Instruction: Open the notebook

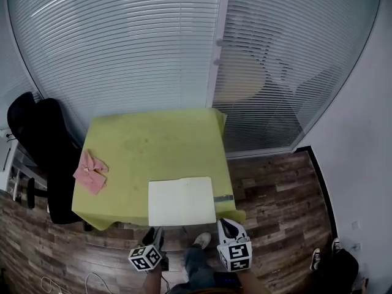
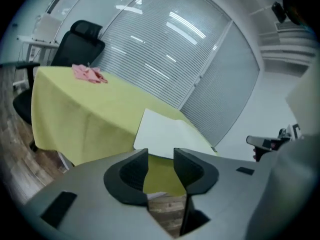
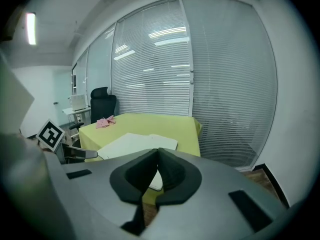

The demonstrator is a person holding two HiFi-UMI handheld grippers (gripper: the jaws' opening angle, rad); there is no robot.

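1. the notebook (image 1: 182, 201) lies flat on the tabletop (image 1: 153, 143), white face up. it sits at the near edge, right of the middle.
2. in both gripper views a faint fold line runs across the white surface. whether that is two open pages or a cover, i cannot tell.
3. the left gripper (image 2: 161, 156) is released: its jaws stand apart with nothing between them. only the hanging green cloth and the wood floor (image 1: 275, 188) show through the gap.
4. it is held off the tabletop, in front of the near edge, apart from the notebook. the notebook's near left corner shows just beyond its jaws.
5. the right gripper (image 3: 158, 156) is clenched: its pads meet and grasp nothing.
6. it too is in front of the near edge, by the tabletop's near right corner. the notebook lies beyond its tips, not touched.
7. in the head view the grippers sit side by side below the notebook, each with its marker cube toward the person.
8. a small grey strip (image 1: 223, 198) lies just right of the notebook; what it is, i cannot tell.
9. a pink cloth (image 1: 90, 171) lies crumpled at the tabletop's left edge, well apart from the notebook.
10. a black chair (image 1: 43, 146) stands at the left side, and closed blinds (image 1: 122, 48) fill the wall behind.
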